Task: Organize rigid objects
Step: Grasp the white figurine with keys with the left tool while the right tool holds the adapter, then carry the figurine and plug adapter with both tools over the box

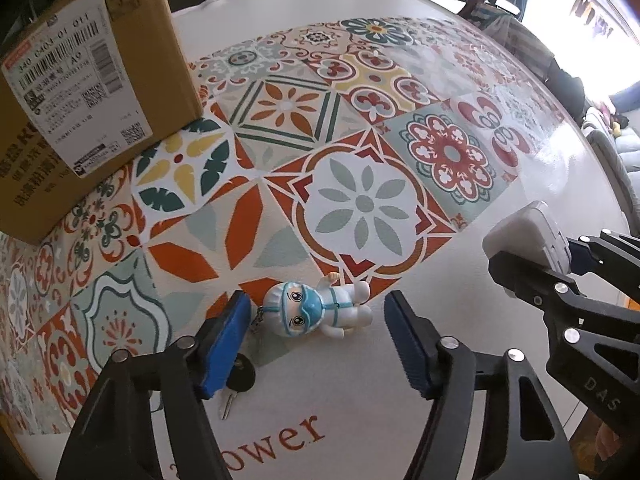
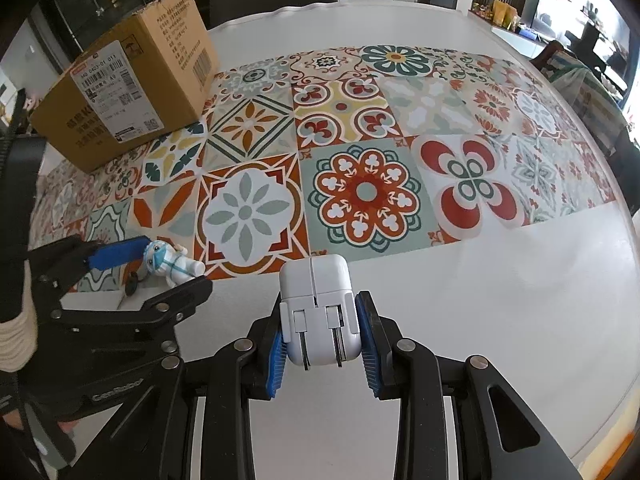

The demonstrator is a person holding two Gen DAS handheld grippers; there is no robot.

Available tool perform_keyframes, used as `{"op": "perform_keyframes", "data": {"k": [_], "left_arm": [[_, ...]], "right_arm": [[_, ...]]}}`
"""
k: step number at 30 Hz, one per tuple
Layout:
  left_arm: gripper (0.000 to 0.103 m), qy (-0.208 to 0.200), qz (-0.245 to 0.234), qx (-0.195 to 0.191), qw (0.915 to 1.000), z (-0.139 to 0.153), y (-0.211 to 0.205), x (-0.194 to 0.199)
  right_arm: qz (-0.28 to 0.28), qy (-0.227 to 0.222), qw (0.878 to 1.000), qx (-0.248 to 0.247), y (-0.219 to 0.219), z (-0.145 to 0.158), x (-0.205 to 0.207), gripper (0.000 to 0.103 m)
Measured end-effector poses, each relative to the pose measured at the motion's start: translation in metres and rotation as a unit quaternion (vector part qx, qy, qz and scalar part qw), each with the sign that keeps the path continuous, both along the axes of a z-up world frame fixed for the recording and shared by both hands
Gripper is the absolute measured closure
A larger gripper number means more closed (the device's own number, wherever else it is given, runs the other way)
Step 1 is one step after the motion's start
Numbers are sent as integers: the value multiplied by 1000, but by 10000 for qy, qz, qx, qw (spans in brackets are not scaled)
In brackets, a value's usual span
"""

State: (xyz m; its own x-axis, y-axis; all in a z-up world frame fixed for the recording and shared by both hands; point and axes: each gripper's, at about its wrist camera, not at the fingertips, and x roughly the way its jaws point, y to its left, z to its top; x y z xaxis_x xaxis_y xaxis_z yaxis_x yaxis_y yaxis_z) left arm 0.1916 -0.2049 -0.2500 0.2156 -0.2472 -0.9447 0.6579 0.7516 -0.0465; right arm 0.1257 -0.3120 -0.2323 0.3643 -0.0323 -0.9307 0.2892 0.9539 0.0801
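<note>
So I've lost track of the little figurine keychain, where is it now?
The figurine keychain lies on the table's white edge between the open left tongs, beside the tile-patterned mat.

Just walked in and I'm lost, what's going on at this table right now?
A person is tidying small items with two handheld grippers. The right gripper is clamped on a white power adapter, prongs facing the camera. The left gripper is open around a small figurine keychain lying on the table, not yet closed on it. A cardboard box sits at the far left on the patterned mat.
</note>
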Motion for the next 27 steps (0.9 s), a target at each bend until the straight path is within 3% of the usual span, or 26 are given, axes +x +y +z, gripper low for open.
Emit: {"op": "perform_keyframes", "data": {"k": [5,11,27], "left_arm": [[49,-92,69,-57,9999,-1,2,1],[49,-34,129,-225,9997,3,11,0],[49,-494,727,-733,9934,68,53,-11]], "right_arm": [[18,2,10000,5,2,1,2,71],[105,-44,9999,14,7,6,4,71],[424,-605,9973,41,29,55,3,71]]}}
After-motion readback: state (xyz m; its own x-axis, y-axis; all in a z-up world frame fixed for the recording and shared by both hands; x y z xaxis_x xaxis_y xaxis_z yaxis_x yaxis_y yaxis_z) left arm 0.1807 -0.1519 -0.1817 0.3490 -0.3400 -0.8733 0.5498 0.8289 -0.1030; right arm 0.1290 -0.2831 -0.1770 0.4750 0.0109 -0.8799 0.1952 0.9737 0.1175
